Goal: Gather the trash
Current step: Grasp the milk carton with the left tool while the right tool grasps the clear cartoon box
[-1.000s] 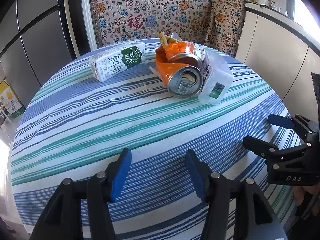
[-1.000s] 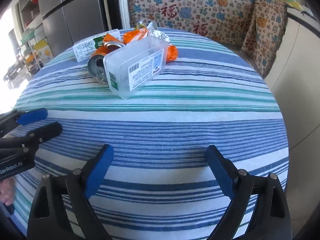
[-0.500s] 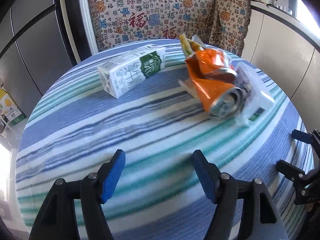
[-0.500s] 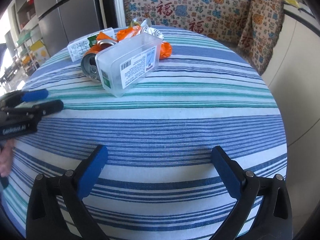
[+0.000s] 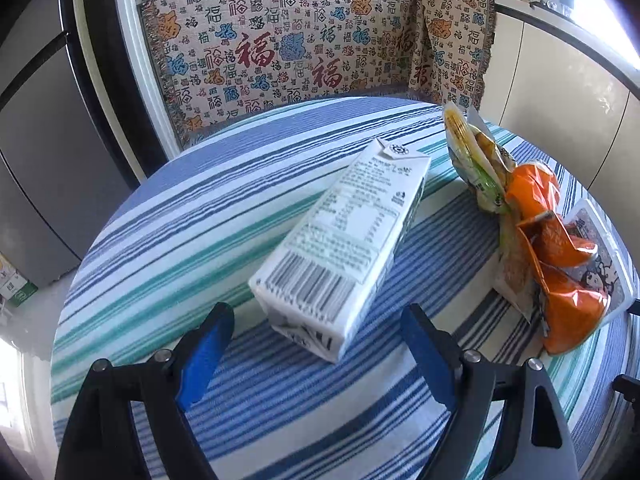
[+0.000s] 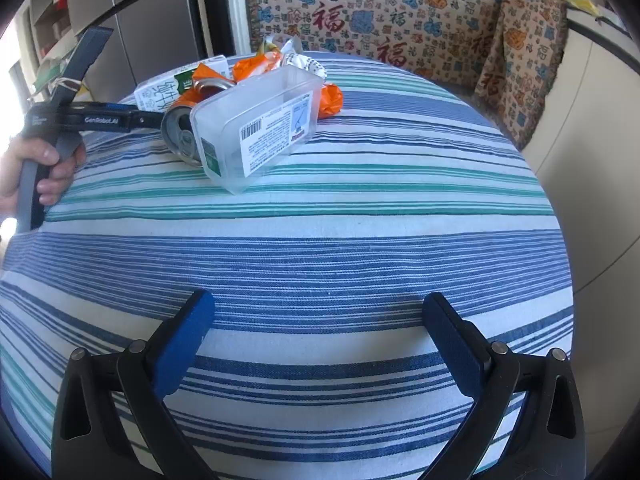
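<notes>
Striped round worktop (image 6: 360, 248), patterned cloth behind. Left view, bottom: left hand-held gripper (image 5: 316, 356) spread, jaws just been opening, nothing pinched. Milk carton (image 5: 344, 248) lies flat at frame centre, just ahead of tips, barcode end nearest, long axis running away toward upper right, roughly in line with gap. Orange wrapper (image 5: 560, 272) heap at right edge. Right view, bottom: right hand-held gripper (image 6: 320, 340) spread wide, empty, well short of clear plastic tub (image 6: 260, 128) and can (image 6: 180, 136) at upper left. Left hand nearer carton; likely next grasp.
</notes>
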